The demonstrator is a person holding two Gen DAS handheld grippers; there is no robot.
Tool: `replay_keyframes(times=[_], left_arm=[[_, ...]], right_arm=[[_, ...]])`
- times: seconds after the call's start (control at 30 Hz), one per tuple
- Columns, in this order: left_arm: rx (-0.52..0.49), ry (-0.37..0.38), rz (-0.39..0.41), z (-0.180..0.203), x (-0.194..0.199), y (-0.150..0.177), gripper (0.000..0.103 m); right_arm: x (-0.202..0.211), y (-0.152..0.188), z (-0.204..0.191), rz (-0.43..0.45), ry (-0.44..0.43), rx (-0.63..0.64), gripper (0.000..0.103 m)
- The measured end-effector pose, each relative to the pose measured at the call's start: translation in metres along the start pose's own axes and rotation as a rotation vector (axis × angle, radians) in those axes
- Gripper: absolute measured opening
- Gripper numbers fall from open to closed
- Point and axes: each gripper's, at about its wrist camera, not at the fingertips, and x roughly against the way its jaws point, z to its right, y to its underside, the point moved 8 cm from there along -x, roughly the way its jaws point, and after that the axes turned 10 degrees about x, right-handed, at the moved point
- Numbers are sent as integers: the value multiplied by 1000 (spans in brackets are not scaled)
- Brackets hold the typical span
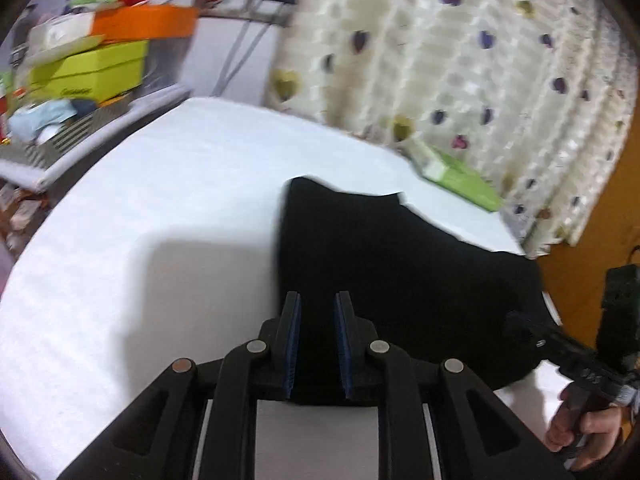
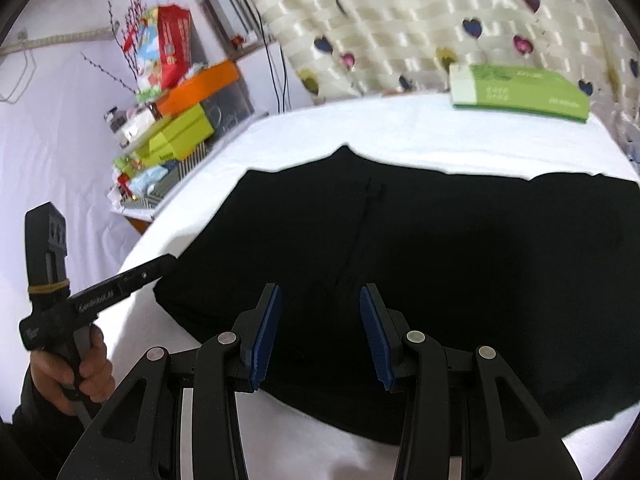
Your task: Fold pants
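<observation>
- The black pants [image 2: 420,264] lie flat on the white table [image 1: 160,216], folded into a broad dark slab reaching toward its right edge.
- The left gripper [image 1: 318,344] hovers above the pants' near left corner, its 2 blue pads a narrow gap apart, gripping nothing.
- The right gripper [image 2: 320,336] hangs over the near edge of the pants, jaws wide and empty.
- A green box [image 2: 520,92] rests at the table's far right corner, against the heart-patterned curtain [image 1: 460,60].
- Coloured boxes [image 1: 104,52] are stacked beyond the left edge.

Pants [image 2: 440,264] on the bed [image 2: 304,136], flat box [image 2: 520,92] behind, shelf [image 2: 168,136] left
</observation>
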Motion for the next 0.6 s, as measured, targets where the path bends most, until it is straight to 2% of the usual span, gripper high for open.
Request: replay_keyframes(times=[0.03,0.07,0.13,0.17,0.37,0.43,0.47,0.5,0.6], left_arm=[[-4,-20,0,-4,-2,2,19],[-8,-32,-14,-7,-6,5,19],[-31,-68,-59,-10,-15,18,23],[-42,-85,-54,-11,-16,21,23],[-36,-63,-60,-14,-11,24,25],[-37,-66,-59,-13,-11,24,25],[-43,-73,-57,-13,-11,24,25],[-49,-80,-56,-12,-11,24,25],[-75,-111,-43,-8,-9,21,25]], right_arm=[[-7,4,2,-32,7,-10,42],[-6,2,2,-9,9,-6,43],[-5,4,1,-23,8,-11,43],[-4,4,1,-26,6,-17,43],[-5,7,-9,-43,-58,-70,43],[-7,6,-10,-41,-53,-70,42],[-8,6,-10,-43,-33,-59,26],[-10,7,-7,-55,-6,-55,6],[-5,11,-5,-37,-14,-68,5]])
